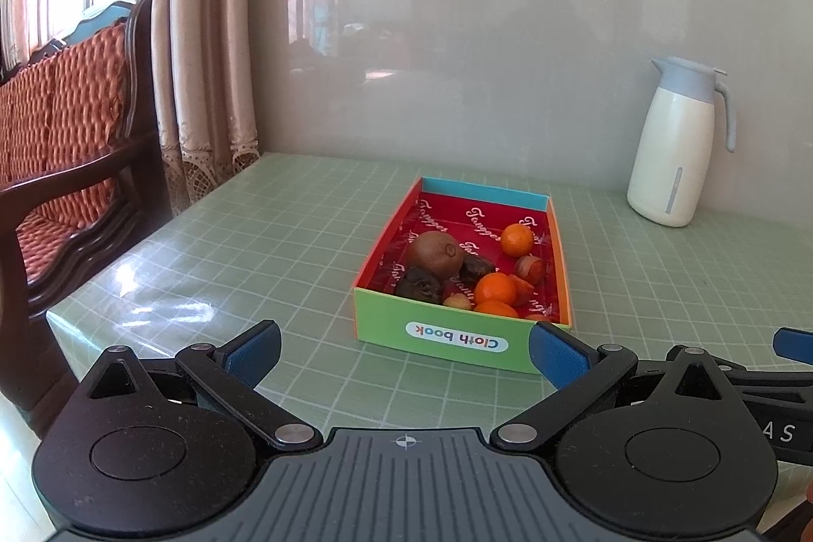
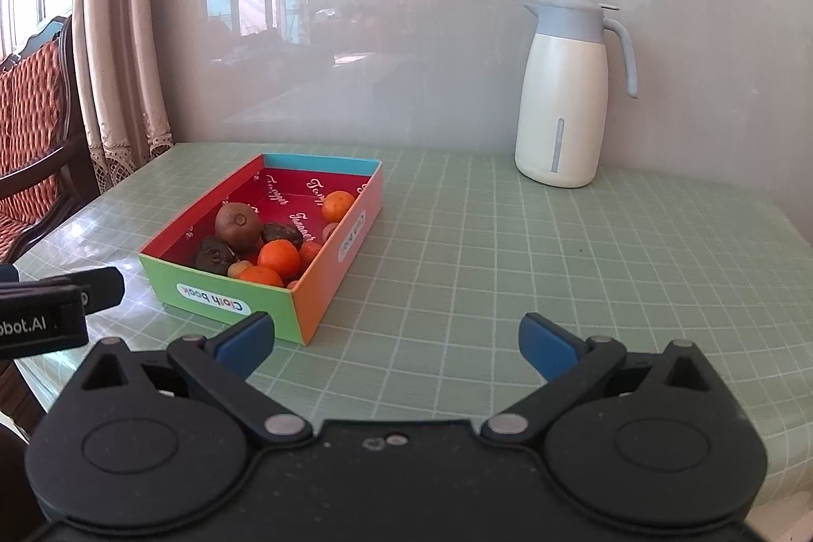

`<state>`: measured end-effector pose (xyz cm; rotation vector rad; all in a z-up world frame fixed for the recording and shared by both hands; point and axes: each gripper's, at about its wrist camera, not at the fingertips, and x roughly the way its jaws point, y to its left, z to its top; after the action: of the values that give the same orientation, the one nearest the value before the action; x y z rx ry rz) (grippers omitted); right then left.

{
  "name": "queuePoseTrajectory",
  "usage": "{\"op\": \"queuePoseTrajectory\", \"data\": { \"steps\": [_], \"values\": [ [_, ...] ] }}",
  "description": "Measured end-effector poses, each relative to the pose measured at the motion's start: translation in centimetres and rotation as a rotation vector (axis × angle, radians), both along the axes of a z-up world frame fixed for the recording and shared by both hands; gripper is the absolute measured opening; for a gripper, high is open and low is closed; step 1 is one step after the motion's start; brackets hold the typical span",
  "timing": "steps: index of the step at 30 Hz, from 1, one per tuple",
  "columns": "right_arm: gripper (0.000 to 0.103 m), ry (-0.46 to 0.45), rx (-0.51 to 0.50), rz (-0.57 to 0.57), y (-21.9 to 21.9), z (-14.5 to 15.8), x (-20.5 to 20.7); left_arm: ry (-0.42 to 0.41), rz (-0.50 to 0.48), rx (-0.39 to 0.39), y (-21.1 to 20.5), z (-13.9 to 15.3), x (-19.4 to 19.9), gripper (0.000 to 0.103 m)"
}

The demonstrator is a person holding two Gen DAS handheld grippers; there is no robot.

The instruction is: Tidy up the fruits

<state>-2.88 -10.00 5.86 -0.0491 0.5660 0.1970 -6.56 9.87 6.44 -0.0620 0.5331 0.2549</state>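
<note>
While both the left gripper (image 1: 404,351) and right gripper (image 2: 395,341) hang spread and empty, the light box (image 1: 460,341) just ahead could slide if nudged, jumbling the fruits (image 1: 490,285).

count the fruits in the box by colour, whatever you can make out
In the box:
orange citrus: 3, e.g.
brown kiwi: 1
dark wrinkled fruits: 2, e.g.
small reddish or tan pieces: at least 3, e.g., some half hidden
Total: at least 9

A shallow open cardboard box (image 1: 460,341) labelled "Cloth book" lies flat on the green tabletop (image 1: 254,247), holding a brown kiwi (image 1: 436,254) at far left, tangerines (image 1: 496,289) at right, and dark wrinkled fruits (image 1: 417,285) nearer.
</note>
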Motion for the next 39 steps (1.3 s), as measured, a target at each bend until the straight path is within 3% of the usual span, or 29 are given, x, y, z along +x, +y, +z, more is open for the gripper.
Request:
{"op": "queuePoseTrajectory", "data": {
  "steps": [39],
  "values": [
    [0.103,-0.001,0.020,-0.016,-0.15,-0.15,0.40,0.010,-0.024,0.019,-0.41,-0.13,0.36,0.103]
  ]
}}
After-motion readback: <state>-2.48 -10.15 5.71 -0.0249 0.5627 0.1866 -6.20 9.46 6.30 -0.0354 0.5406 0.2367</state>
